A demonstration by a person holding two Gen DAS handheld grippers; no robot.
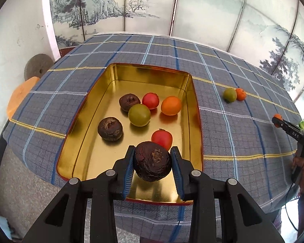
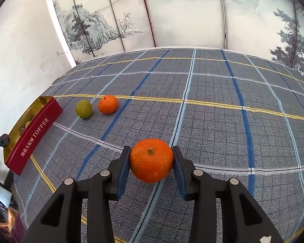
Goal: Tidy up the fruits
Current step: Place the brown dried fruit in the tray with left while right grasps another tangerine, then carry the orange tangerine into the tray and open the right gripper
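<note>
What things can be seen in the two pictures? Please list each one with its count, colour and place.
Tin: one, gold inside, red outside with the word TOFFEE, on the tablecloth.
Dark brown fruits: three; two in the tin, one between the left gripper's fingers above the tin.
Red fruits: two, in the tin.
Green fruits: two; one in the tin, one on the cloth.
Orange fruits: three; one in the tin, one on the cloth beside the green one, one in the right gripper.
Tablecloth: one, grey-blue plaid.
Painted folding screen: one, behind the table.
Left gripper: black, blue pads.
Right gripper: same.
</note>
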